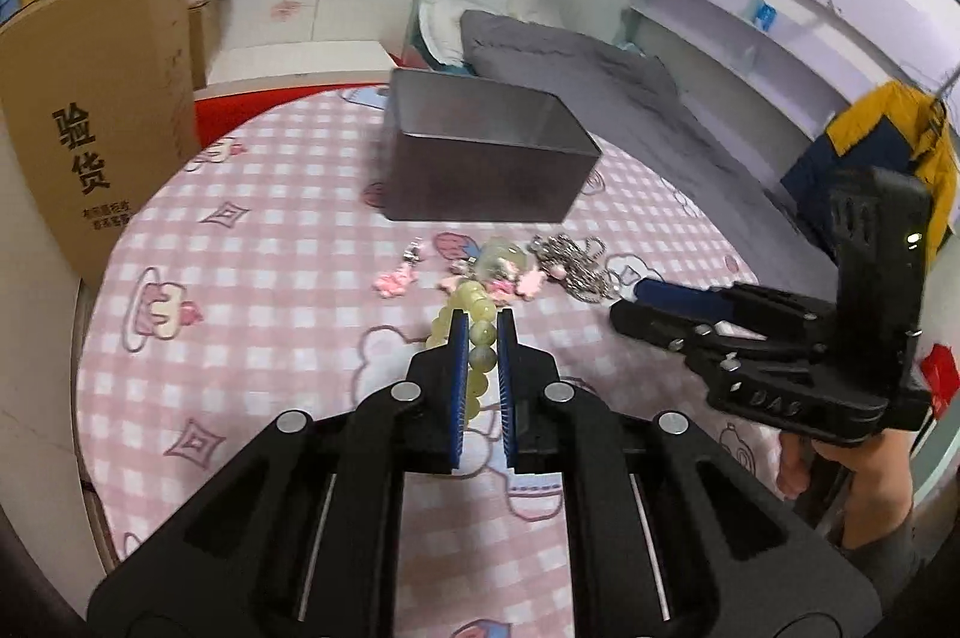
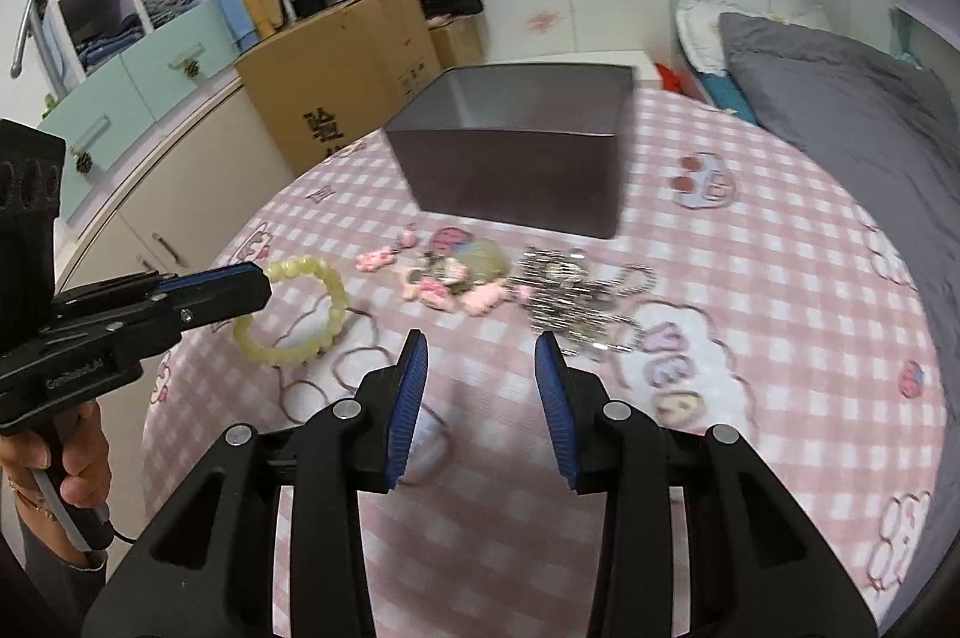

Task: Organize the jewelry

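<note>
The left gripper, black with blue pads, pointed downward, and its jaws were closed on a pale yellow-green bead bracelet. A hand gripped its handle from below. The right gripper, of the same black and blue build, was tilted downward with its jaws parted and nothing between them.

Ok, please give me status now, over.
Left claw shut on yellow bead bracelet. Right claw open, empty. Grey box ahead, path clear.
</note>
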`<state>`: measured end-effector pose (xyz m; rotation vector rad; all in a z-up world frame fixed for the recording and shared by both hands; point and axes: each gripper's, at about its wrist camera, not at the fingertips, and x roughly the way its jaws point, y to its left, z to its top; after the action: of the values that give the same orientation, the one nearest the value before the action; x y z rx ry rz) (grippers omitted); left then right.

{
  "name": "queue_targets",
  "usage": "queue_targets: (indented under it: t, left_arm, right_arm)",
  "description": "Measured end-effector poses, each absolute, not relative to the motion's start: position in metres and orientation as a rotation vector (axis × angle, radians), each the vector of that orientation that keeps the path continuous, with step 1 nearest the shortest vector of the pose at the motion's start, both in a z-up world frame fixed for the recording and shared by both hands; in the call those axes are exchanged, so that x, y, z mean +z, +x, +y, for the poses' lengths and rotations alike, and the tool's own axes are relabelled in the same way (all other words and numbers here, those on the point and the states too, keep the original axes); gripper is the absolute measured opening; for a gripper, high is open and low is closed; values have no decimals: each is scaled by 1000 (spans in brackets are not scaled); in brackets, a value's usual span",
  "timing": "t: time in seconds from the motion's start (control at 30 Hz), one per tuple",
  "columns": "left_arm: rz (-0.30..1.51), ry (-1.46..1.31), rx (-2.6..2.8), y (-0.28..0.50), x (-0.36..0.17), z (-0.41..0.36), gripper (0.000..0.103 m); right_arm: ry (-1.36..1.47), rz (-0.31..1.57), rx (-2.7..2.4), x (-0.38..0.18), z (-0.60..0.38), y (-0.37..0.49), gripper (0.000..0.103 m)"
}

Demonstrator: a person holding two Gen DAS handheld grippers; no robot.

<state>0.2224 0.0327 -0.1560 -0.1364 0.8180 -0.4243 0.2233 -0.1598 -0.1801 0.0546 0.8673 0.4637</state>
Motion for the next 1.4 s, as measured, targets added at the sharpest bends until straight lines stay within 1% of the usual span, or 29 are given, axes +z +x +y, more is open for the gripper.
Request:
queue_targets:
  t: [0.37, 0.43, 0.53, 0.6, 0.67, 0.77, 0.97, 1.13, 1.27, 1.4]
  left_arm:
    - [809, -160, -394, 233, -159, 56, 9]
    - [812, -167, -400, 237, -160, 58, 9]
    - [816, -162, -404, 241, -162, 57, 9]
    - [820, -159, -410, 245, -164, 55, 9]
    - [820, -158, -417, 247, -164, 54, 9]
    - [817, -158, -429, 252, -163, 50, 9]
    - [785, -165, -473, 258, -151, 43, 9]
    - [737, -172, -521, 267, -129, 33, 10]
    - [687, -166, -543, 282, -111, 25, 10]
    - [669, -160, -539, 305, -105, 16, 9]
  right_arm:
    - [-42, 911, 447, -196, -108, 254, 34]
    - [-54, 918, 427, -198, -105, 258, 31]
    - [-66, 926, 408, -203, -102, 261, 22]
    - [-79, 936, 401, -206, -100, 263, 14]
    - [-84, 935, 401, -209, -101, 262, 12]
    - [-76, 932, 407, -209, -106, 261, 6]
    - [-35, 908, 430, -196, -120, 251, 5]
    - [41, 835, 459, -163, -141, 247, 5]
    - [61, 775, 444, -139, -154, 257, 5]
    - [64, 744, 419, -129, -162, 274, 5]
